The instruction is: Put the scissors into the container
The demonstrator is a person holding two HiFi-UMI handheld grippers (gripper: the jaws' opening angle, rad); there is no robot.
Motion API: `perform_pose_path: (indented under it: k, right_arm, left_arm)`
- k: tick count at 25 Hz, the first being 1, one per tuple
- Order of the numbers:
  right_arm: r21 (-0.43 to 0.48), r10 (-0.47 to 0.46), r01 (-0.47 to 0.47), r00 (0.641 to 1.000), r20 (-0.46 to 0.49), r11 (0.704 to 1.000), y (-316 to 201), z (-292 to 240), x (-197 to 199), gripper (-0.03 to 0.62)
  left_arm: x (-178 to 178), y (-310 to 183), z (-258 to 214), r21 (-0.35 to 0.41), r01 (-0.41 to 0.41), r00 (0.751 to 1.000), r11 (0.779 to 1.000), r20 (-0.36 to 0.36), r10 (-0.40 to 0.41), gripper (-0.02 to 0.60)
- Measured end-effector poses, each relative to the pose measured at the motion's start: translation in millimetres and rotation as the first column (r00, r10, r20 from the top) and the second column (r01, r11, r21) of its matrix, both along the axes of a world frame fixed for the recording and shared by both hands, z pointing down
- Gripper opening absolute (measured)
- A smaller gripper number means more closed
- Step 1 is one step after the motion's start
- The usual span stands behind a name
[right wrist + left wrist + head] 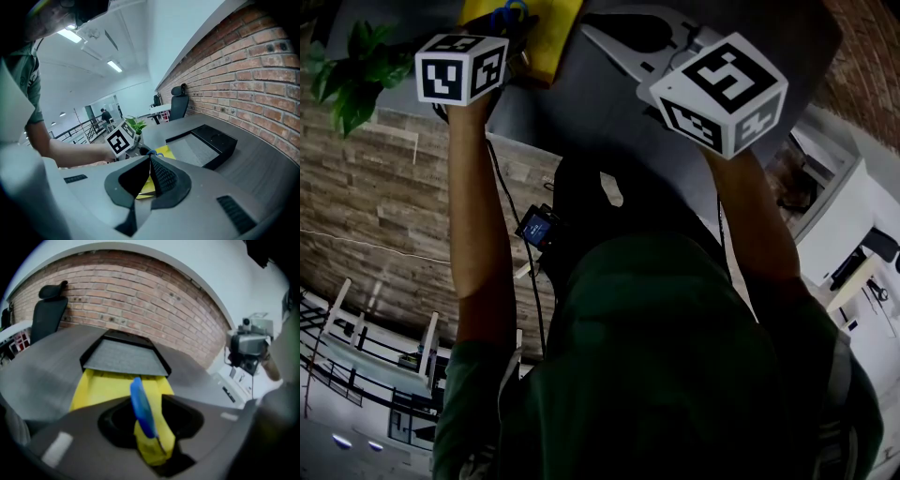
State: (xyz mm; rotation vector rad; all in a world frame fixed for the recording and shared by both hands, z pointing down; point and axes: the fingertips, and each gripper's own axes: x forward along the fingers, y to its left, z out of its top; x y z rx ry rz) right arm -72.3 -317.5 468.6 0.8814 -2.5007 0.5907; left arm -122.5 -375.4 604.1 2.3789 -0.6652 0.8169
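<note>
A yellow container [551,36] lies on the grey table at the top of the head view. The blue-handled scissors [142,408] stand edge-on over the yellow container [101,387], between the jaws of my left gripper [150,430]. Yellow shows on both sides of the handle, so the jaws stand open around it. In the head view the blue handle [508,11] peeks out beyond the left gripper [514,28]. My right gripper [589,30] reaches in from the right, with its tips together at the container's edge. The right gripper [151,164] has yellow wedged between its jaws.
A shallow black tray with a grey inside [124,357] lies just beyond the container, also seen as the black tray [206,145]. A potted plant [352,70] stands at the table's left end. A brick wall and an office chair [49,310] lie behind the table.
</note>
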Motion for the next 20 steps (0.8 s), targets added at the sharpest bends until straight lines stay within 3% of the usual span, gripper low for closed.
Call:
perform_pose_path:
  k: [20]
  right_arm:
    - [0.073,0.009,-0.011,1.000,0.028,0.997,10.4,-35.2,8.5,0.006]
  left_arm:
    - [-10.8,-2.9,-75.7,0.156,0.011,1.000,0.988,0.024,-0.015,0.149]
